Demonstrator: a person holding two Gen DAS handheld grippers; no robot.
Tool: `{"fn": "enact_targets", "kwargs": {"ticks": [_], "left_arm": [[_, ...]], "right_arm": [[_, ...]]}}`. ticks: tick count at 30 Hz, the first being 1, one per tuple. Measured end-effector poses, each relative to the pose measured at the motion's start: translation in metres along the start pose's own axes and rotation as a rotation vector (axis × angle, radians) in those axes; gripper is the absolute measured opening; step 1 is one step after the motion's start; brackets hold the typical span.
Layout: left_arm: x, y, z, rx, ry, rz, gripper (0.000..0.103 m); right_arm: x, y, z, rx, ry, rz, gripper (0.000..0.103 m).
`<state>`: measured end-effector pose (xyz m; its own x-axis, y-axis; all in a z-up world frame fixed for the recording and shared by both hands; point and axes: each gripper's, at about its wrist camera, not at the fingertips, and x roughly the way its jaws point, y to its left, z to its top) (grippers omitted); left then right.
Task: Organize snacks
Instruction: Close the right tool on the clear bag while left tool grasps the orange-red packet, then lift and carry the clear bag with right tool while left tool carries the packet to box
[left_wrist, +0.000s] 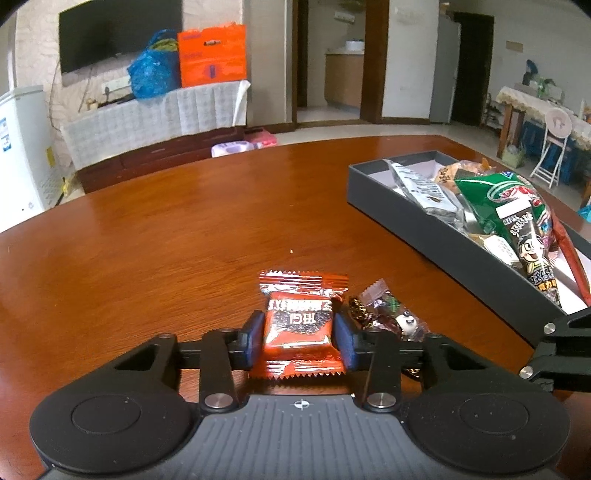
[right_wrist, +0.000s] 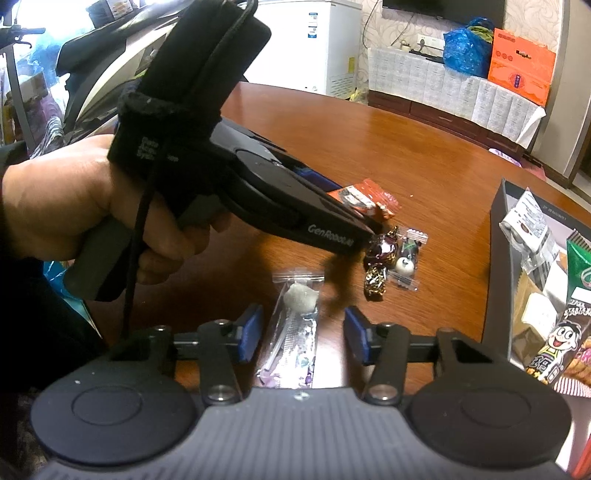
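Orange foil snack packet (left_wrist: 298, 325) lying flat on the tabletop (left_wrist: 166, 240); dark foil candies (right_wrist: 380, 266) just beside it; clear-wrapped lollipop (right_wrist: 291, 328) nearer; grey box (left_wrist: 424, 218) holding assorted packets.

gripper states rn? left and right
Left gripper: shut on the orange packet.
Right gripper: open, fingers either side of the clear lollipop packet, not gripping.

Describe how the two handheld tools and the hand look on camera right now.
Both tools, left tool and right tool, are black with blue finger pads, round side discs and a ribbed grey base. The left one shows white GenRobot lettering, a black cable and a fabric cuff; the left hand is bare.
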<state>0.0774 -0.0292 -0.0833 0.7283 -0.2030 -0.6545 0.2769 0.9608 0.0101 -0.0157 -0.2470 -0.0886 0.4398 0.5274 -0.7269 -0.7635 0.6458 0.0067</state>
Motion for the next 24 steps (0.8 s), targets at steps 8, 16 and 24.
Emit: {"fn": "enact_targets", "kwargs": {"ticks": [8,16,24], "left_arm": [[0.0,0.0,0.001,-0.015,0.004,0.001,0.038],[-0.004,0.004,0.003,-0.037,-0.011,0.025,0.038],[-0.012,0.005,0.008,-0.055,-0.049,0.038,0.038]], "right_arm": [[0.001,0.001,0.001,-0.022,-0.01,-0.021,0.027],[0.0,-0.002,-0.002,-0.029,-0.018,-0.007,0.017],[-0.007,-0.007,0.002,0.002,-0.059,-0.004,0.015]]}}
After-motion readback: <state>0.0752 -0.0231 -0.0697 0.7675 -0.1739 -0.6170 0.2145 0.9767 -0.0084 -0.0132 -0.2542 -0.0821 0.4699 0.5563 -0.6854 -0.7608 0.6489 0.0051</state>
